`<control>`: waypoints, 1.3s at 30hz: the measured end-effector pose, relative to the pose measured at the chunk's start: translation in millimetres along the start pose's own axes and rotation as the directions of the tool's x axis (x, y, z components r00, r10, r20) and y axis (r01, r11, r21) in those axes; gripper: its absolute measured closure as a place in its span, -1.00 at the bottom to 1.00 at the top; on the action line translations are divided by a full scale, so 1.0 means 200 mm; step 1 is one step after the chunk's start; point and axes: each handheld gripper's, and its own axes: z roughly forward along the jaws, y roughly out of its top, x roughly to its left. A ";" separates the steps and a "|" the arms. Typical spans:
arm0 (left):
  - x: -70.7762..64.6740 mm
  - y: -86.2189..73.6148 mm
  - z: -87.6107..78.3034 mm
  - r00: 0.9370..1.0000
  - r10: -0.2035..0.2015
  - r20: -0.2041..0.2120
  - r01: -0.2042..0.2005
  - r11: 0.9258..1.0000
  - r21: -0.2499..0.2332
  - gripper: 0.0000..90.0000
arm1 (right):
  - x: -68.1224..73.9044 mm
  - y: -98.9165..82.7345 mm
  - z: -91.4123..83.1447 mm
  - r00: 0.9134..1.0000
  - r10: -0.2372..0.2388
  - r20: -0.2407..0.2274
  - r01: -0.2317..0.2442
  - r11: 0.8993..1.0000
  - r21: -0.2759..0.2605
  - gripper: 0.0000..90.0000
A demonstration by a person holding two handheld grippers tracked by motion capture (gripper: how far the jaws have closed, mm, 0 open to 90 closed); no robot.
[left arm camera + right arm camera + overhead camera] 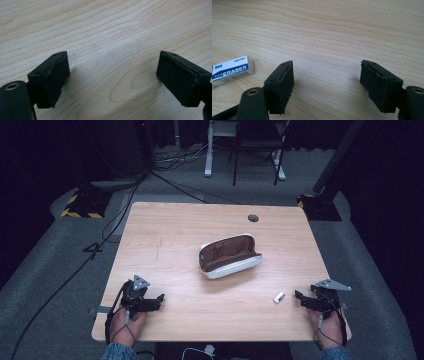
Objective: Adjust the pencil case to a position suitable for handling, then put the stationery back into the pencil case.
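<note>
Right tool point(300, 297), jaws apart and empty, sits just right of the eraser point(279, 297) on the desk point(175, 230); a misaligned approach could nudge it away. Left tool point(159, 299) also released.

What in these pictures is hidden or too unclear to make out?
- Eraser: its left end is cut off by the edge of the right gripper view; in the high view its print is too small to read.
- Open pencil case: the near wall hides the bottom of its brown inside in the high view.
</note>
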 end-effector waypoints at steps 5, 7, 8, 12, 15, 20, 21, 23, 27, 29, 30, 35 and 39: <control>0.00 0.00 0.00 1.000 0.000 0.000 0.000 1.000 0.000 -0.74 | -0.01 -0.01 -0.01 1.000 0.020 0.020 -0.020 1.000 -0.005 -0.29; 0.00 0.00 0.00 1.000 0.001 0.000 -0.001 1.000 0.001 -0.74 | -0.01 -0.01 -0.02 1.000 0.018 0.023 -0.018 1.000 -0.001 -0.27; 0.00 0.00 0.00 1.000 -0.001 0.000 0.001 1.000 -0.001 -0.74 | -0.01 -0.01 -0.02 1.000 0.019 0.024 -0.019 1.000 0.000 -0.26; 0.00 0.00 0.00 1.000 -0.002 0.000 0.002 1.000 -0.001 -0.74 | -0.02 -0.02 -0.04 1.000 0.020 0.006 -0.020 1.000 0.008 -0.20; 0.00 0.00 0.00 1.000 0.001 0.002 -0.001 1.000 0.001 -0.74 | -0.03 -0.03 -0.07 1.000 0.023 -0.016 -0.023 1.000 0.001 -0.20; 0.00 0.00 0.00 1.000 -0.002 0.006 0.002 1.000 -0.002 -0.74 | -0.03 -0.04 -0.16 0.998 0.028 -0.049 -0.029 0.999 -0.026 -0.19; 0.00 0.00 0.00 1.000 -0.002 0.009 0.002 1.000 0.000 -0.74 | -0.03 -0.04 -0.18 0.998 0.026 -0.054 -0.027 0.999 -0.029 -0.19; 0.00 0.00 0.00 1.000 -0.002 0.012 0.002 1.000 -0.003 -0.74 | -0.02 -0.04 -0.22 0.998 0.016 -0.064 -0.019 0.999 -0.045 -0.19; 0.00 0.00 0.00 1.000 0.000 0.011 0.000 1.000 -0.001 -0.74 | 0.02 -0.03 -0.28 0.998 0.007 -0.070 -0.012 0.997 -0.070 -0.18; 0.00 0.00 0.00 1.000 0.001 0.011 -0.001 1.000 -0.001 -0.74 | 0.05 -0.02 -0.32 0.996 0.002 -0.085 -0.009 0.996 -0.085 -0.19; 0.00 0.00 0.00 1.000 0.001 0.011 -0.001 1.000 -0.001 -0.74 | 0.07 -0.01 -0.33 0.996 -0.008 -0.094 0.000 0.996 -0.092 -0.19; 0.00 0.00 0.00 1.000 0.001 0.011 -0.001 1.000 -0.002 -0.74 | 0.15 0.02 -0.37 0.989 -0.036 -0.147 0.020 0.994 -0.109 -0.21; 0.00 0.00 0.00 1.000 0.005 0.011 -0.005 1.000 -0.001 -0.74 | 0.22 0.05 -0.40 0.979 -0.068 -0.193 0.044 0.991 -0.128 -0.23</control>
